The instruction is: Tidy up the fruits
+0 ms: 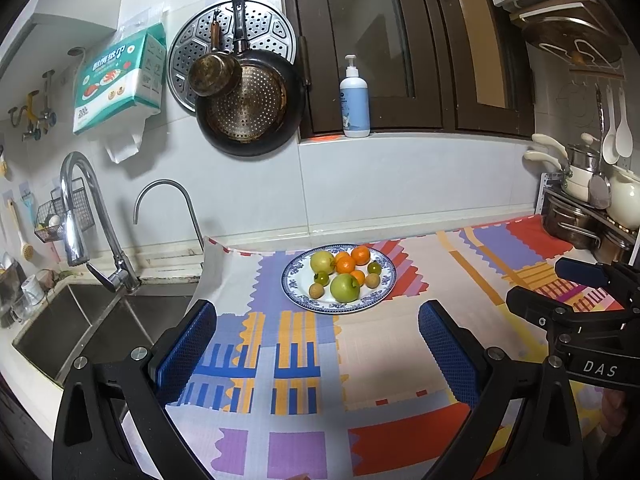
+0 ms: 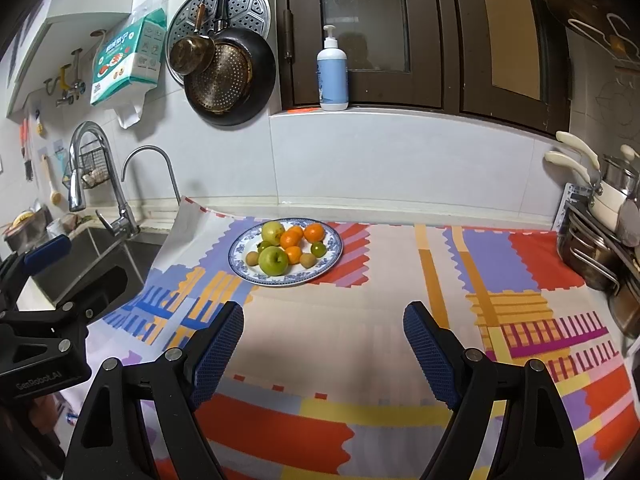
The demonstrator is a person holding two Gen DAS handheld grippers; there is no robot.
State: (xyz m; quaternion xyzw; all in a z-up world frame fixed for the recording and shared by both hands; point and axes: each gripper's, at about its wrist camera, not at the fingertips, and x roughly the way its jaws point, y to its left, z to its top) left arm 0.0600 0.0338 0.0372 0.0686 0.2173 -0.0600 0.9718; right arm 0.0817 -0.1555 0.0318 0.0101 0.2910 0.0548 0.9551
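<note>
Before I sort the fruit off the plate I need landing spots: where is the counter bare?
Free: the patterned cloth between the plate and the pot rack, and between the plate and both grippers. Crowded: the plate itself, the rack corner, and the sink edge.

A blue-and-white patterned plate (image 1: 382,294) holds green apples (image 1: 344,287) and orange tangerines (image 1: 345,265) (cloth (image 1: 384,352) multicoloured, blocky).

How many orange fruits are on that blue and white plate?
4 visible. One sits toward the plate's back right, two overlap at the centre beside the yellow-green fruit, and one lies right of the front green apple. More could be hidden.
</note>
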